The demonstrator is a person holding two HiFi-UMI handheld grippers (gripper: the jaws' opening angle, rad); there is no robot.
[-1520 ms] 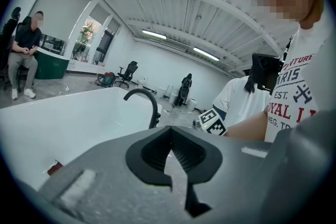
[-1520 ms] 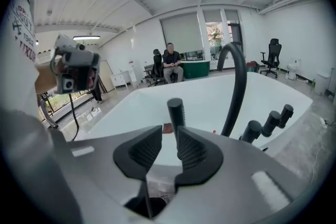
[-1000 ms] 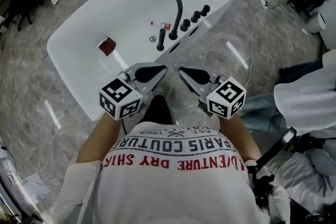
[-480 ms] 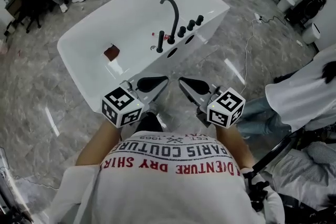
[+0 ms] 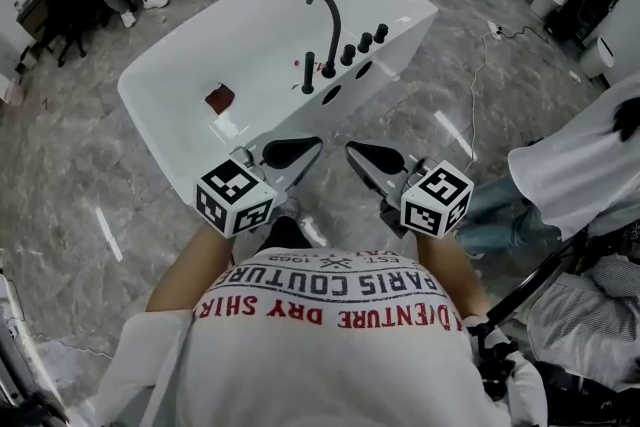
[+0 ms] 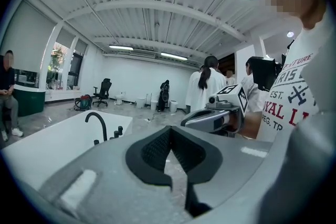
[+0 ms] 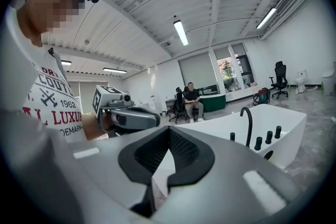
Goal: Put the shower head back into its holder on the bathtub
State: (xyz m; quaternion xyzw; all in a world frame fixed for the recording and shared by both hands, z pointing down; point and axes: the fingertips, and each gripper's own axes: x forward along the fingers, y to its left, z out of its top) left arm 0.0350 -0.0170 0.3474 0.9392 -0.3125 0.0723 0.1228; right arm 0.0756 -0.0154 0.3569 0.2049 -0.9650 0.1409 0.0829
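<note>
Left gripper (image 5: 305, 148) and right gripper (image 5: 362, 153) are noted closed and empty at the near edge of the bathtub (image 5: 150, 115). One shower head (image 5: 308, 75) is seen upright on the rim, just left of one spout (image 5: 328, 20) and three knobs (image 5: 365, 42). Open floor (image 5: 420, 115) is noted to the right.

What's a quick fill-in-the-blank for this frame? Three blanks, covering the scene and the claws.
1. The left claw and the right claw are both ____, with nothing between them.
2. The curved faucet on the white bathtub is ____ in colour.
3. Beside the faucet's base stand ____ black knobs in a row.
Missing words: shut; black; three.
</note>
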